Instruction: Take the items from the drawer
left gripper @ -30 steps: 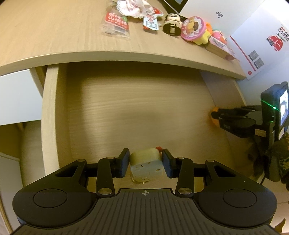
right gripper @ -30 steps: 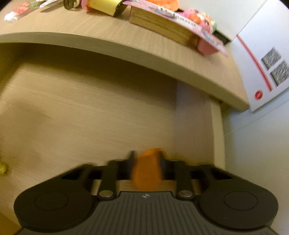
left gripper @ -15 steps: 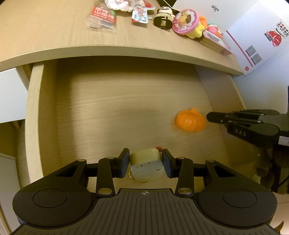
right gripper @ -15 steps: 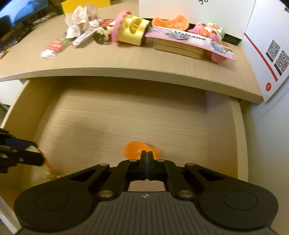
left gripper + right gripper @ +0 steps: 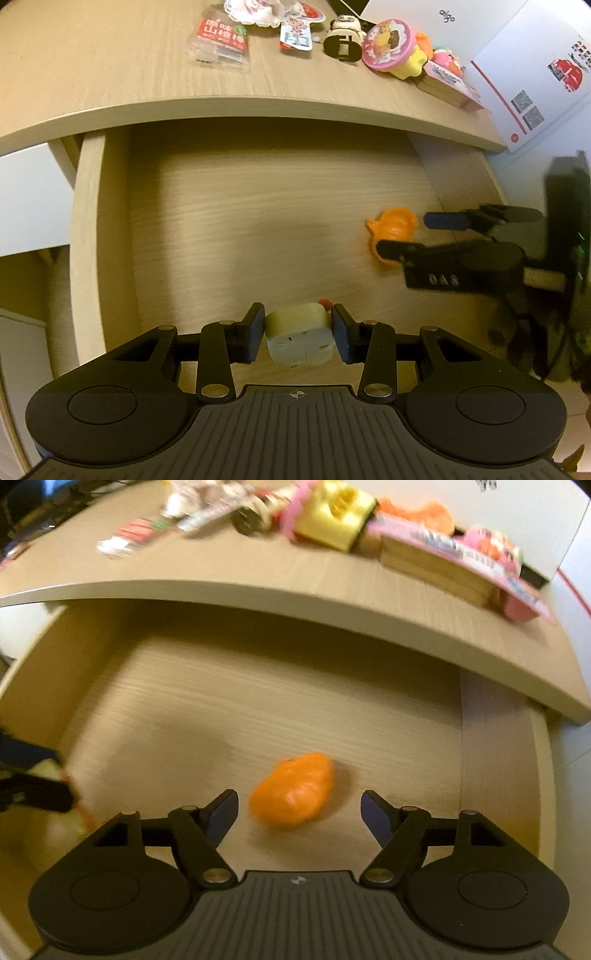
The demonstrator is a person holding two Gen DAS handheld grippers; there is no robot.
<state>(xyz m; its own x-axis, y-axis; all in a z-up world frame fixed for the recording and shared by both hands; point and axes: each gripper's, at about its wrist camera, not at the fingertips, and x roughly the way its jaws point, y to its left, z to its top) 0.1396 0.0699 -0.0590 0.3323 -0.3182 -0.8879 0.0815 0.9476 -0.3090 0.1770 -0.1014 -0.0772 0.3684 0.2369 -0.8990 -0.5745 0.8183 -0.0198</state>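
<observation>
The open wooden drawer (image 5: 221, 229) fills both views. My left gripper (image 5: 298, 334) is shut on a cream and white block-shaped toy (image 5: 298, 336), held above the drawer's near part. An orange pumpkin toy (image 5: 293, 789) lies loose on the drawer floor (image 5: 258, 701) toward the right side. My right gripper (image 5: 299, 814) is open, its fingers spread on either side of the pumpkin, just short of it. In the left wrist view the pumpkin (image 5: 392, 230) sits between the right gripper's fingertips (image 5: 397, 236). The right wrist view is blurred.
The desk top (image 5: 110, 74) overhangs the drawer's back. On it lie snack packets (image 5: 221, 38), a pink and yellow toy (image 5: 391, 50), a wooden box with a pink card (image 5: 443, 565) and a white carton (image 5: 535, 74). The drawer's side walls (image 5: 86, 240) bound the floor.
The right gripper lost the orange pumpkin, which dropped to the drawer floor; the gripper closed empty, then opened wide around it. The left gripper stays shut on the cream toy.
</observation>
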